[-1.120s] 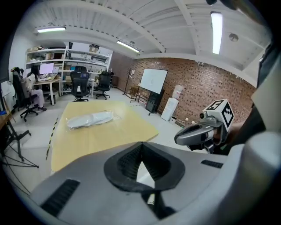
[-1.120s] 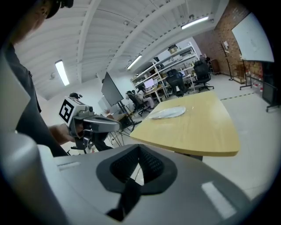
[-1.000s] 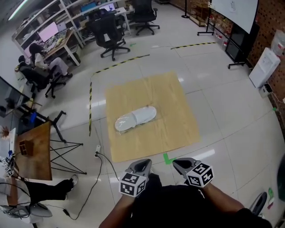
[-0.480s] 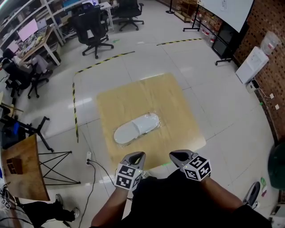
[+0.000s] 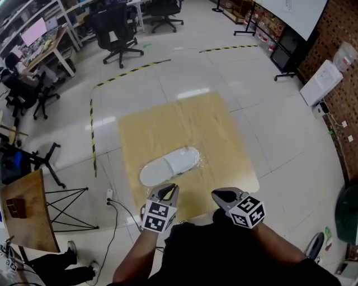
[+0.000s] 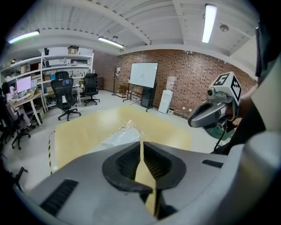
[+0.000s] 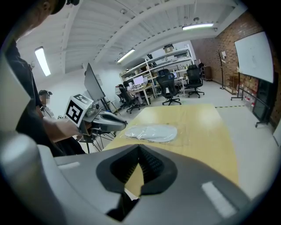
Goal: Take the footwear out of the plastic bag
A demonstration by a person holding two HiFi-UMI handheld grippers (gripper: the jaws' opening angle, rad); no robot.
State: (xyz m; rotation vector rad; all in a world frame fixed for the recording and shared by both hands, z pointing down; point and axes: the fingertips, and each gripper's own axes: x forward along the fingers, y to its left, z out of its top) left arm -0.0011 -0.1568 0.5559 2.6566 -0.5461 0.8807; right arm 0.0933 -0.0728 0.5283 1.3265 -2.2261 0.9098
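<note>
Head view, with both gripper views. A clear plastic bag [image 5: 150,173] is shown lying slantwise on the near half of a pale wooden board [image 5: 190,120], which is laid flat on the tiled floor [image 5: 168,72]. The white footwear [image 5: 179,160] is seen still enclosed in the bag, its length running from lower left to upper right.

The left tongs [image 5: 170,189] are held above the near edge of the board, close to the bag's near end; no contact with the bag is seen. In the left gripper view the left tongs [image 6: 141,143] are parted by a narrow slit, having just been opening, and nothing is held between them; the bag [image 6: 117,137] is visible just beyond their tips.

The right tongs [image 5: 216,194] are held beside the left, over the same board edge and further from the bag. In the right gripper view their tips [image 7: 139,147] are pressed together with nothing between them, and the bag [image 7: 151,132] is seen ahead on the board.

Office chairs [image 5: 114,31] and a whiteboard [image 5: 296,11] are seen at the far side of the room.
</note>
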